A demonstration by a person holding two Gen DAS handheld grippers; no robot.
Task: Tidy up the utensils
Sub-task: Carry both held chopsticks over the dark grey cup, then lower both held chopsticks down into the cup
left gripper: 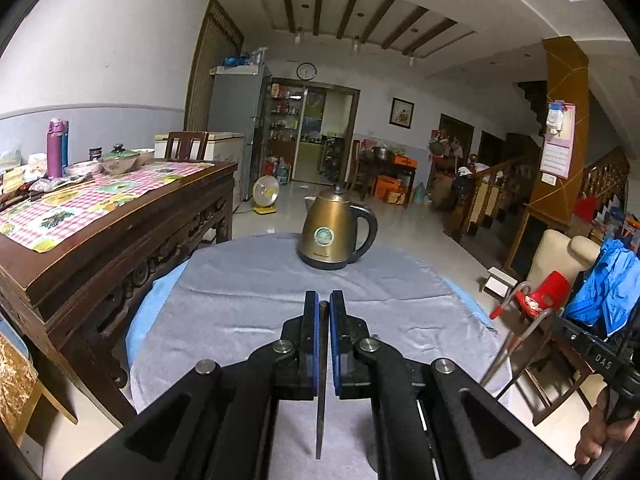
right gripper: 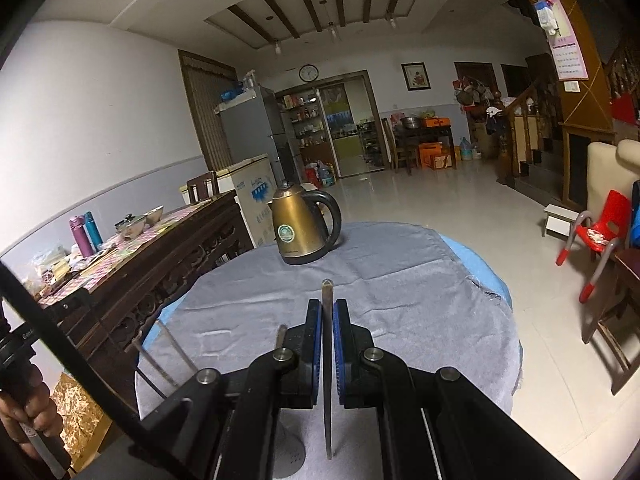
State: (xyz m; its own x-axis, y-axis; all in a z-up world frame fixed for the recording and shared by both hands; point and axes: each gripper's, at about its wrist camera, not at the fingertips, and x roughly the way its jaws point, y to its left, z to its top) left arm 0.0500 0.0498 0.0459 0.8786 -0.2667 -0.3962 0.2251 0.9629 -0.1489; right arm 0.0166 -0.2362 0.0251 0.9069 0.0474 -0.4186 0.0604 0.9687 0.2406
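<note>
Grey cloth is covering the round desk point(left gripper: 248, 304), a brass kettle point(left gripper: 334, 236) standing at its far edge. Both grippers, left point(left gripper: 323, 312) and right point(right gripper: 327, 312), are each clenching a thin dark utensil point(left gripper: 321, 380), perhaps a knife point(right gripper: 328, 360); handles are hidden.

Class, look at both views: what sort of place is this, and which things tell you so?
Most likely a home's open living and dining room: a fridge, a wooden dining table with bowls, and a staircase.
</note>
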